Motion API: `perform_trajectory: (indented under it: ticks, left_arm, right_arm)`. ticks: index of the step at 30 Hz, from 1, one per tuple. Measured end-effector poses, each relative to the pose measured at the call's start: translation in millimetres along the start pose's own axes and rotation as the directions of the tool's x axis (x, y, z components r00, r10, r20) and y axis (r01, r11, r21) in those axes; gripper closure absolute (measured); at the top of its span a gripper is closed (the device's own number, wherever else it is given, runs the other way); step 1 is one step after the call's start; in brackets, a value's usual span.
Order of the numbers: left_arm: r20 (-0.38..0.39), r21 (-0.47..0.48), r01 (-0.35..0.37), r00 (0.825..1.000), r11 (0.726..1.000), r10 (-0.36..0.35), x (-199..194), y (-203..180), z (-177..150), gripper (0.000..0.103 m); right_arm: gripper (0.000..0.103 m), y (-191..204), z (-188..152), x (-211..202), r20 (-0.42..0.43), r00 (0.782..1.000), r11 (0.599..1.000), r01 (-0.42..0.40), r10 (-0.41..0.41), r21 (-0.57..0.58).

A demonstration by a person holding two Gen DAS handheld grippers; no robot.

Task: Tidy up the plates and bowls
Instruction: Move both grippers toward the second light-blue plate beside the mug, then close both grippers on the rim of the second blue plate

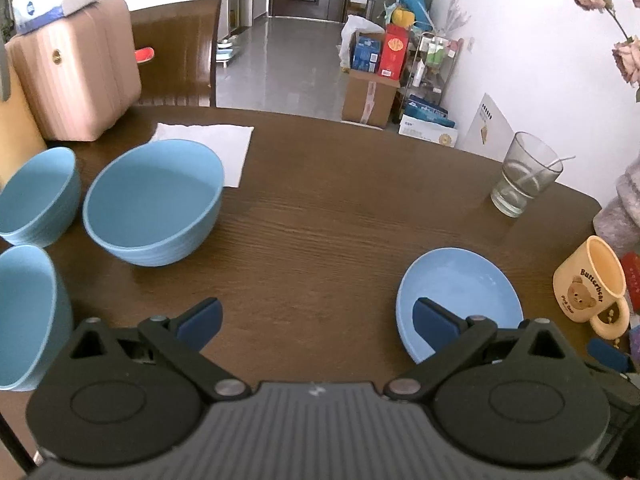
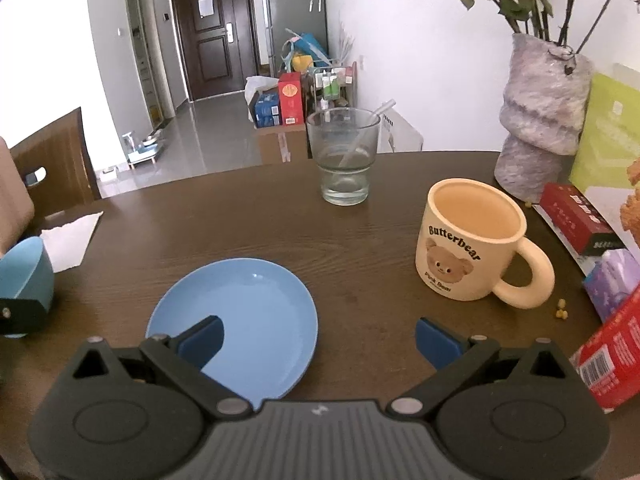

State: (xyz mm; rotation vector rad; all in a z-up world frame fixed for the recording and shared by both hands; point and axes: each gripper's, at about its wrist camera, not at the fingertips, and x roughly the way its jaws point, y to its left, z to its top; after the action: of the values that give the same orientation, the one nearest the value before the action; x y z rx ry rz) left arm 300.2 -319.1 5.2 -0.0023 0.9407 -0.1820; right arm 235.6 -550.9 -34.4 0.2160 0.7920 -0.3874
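Both grippers spread wide, holding nothing — left gripper (image 1: 318,322) over bare table (image 1: 320,208), right gripper (image 2: 319,342) likewise. Blue plate (image 2: 240,312) lying flat under the right gripper's left finger, probably lined up for an edge grasp. Three blue bowls (image 1: 154,200) grouped left of the left fingers — seemingly awaiting stacking.

The right hand-held gripper (image 2: 319,342) hovers with its fingers spread wide over a dark wooden surface (image 2: 360,240). Its left finger sits over a blue plate (image 2: 248,312) lying flat just ahead. Ahead to the right stands a cream mug (image 2: 468,248) with a bear print; farther ahead, a glass (image 2: 344,156) holding a straw. A blue bowl (image 2: 24,276) sits far left.
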Motion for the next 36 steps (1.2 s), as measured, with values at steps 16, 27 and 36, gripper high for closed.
perform_trajectory:
  ticks: [16,27,36]
  left_arm:
    - [-0.063,0.057,-0.049,0.997,0.997,0.052,55.8,-33.2,-9.1,0.000]
    - [-0.070,0.071,-0.071,0.995,0.995,0.076,78.7,-46.4,-8.1,0.000]
    - [-0.095,0.064,-0.037,0.995,0.997,0.043,90.4,-50.6,-6.9,0.019]
  right_arm:
    - [0.011,-18.1,3.5,42.7,-0.069,0.997,0.999,-0.020,0.022,0.031]
    - [0.026,-17.0,7.7,56.6,-0.091,0.995,0.999,-0.038,0.040,0.022]
    - [0.041,-20.6,10.6,63.9,-0.100,0.993,0.998,-0.057,0.060,0.040]
